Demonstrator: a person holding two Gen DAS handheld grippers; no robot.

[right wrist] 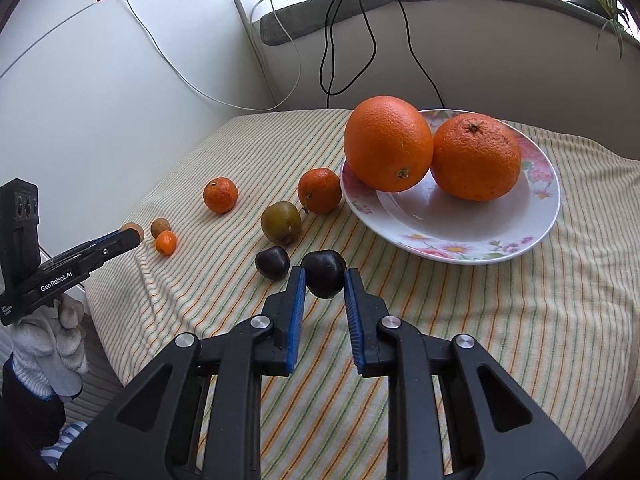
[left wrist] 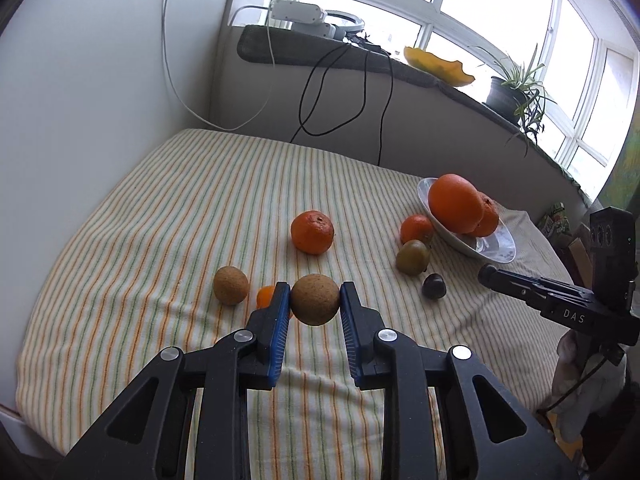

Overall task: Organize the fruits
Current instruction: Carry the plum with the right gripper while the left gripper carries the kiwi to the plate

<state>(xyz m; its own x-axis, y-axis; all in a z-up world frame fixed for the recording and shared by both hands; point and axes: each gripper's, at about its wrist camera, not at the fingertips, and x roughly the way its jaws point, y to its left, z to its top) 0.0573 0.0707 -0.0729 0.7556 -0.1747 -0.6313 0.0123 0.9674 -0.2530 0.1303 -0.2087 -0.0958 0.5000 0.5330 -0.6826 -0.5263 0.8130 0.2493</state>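
Observation:
My left gripper [left wrist: 315, 300] is shut on a small round brown fruit [left wrist: 315, 299], lifted just off the striped cloth. Behind it lie a second brown fruit [left wrist: 231, 285], a tiny orange one [left wrist: 265, 295] and a mandarin [left wrist: 312, 232]. My right gripper [right wrist: 325, 277] is shut on a dark plum-like fruit [right wrist: 324, 273]. A second dark fruit [right wrist: 272, 262] lies to its left, with a green-brown kiwi [right wrist: 281, 222] and a mandarin [right wrist: 319, 191] beyond. A flowered plate [right wrist: 460, 236] at the right holds two big oranges [right wrist: 388, 143].
The table wears a striped cloth [left wrist: 160, 220] and stands against a white wall. Cables [right wrist: 344, 40] hang from the grey sill behind. A potted plant [left wrist: 516, 92] and a yellow dish [left wrist: 438, 66] sit on the sill. A gloved hand [right wrist: 52, 344] holds the left gripper.

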